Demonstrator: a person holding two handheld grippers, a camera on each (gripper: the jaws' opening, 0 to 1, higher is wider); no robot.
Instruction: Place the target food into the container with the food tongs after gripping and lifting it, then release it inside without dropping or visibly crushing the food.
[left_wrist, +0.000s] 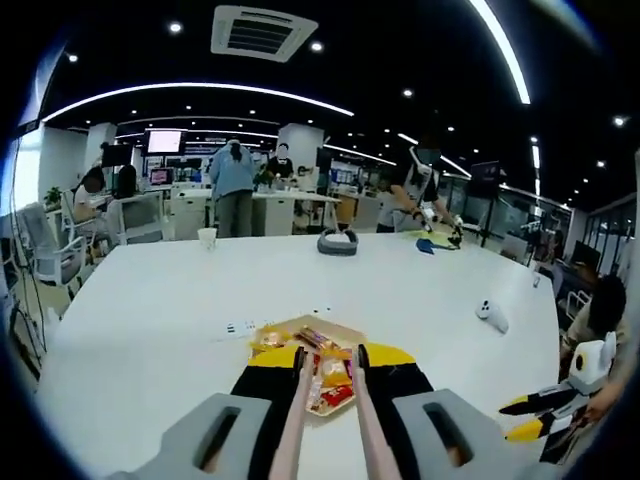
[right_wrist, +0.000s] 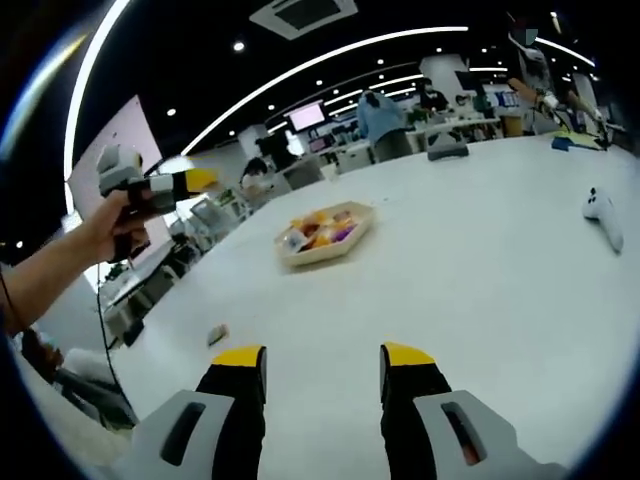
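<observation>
The left gripper (left_wrist: 330, 372) clenches pink tongs (left_wrist: 325, 400) aimed over the snack tray (left_wrist: 310, 372) to pick food, while the right gripper (right_wrist: 323, 372) hovers released above the white worktop (right_wrist: 480, 290).

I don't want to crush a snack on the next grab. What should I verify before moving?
1. Left claw clamped on the tongs: ok.
2. Tongs' tips apart and aimed at the food tray: ok.
3. One snack singled out between the tips: cannot tell, because the pieces lie crowded.
4. Right claw open, holding nothing, over the white table: ok.
5. A receiving container apart from the tray: cannot tell.
6. All food off the tabletop: not ok. A small piece lies on the table outside the tray.
</observation>
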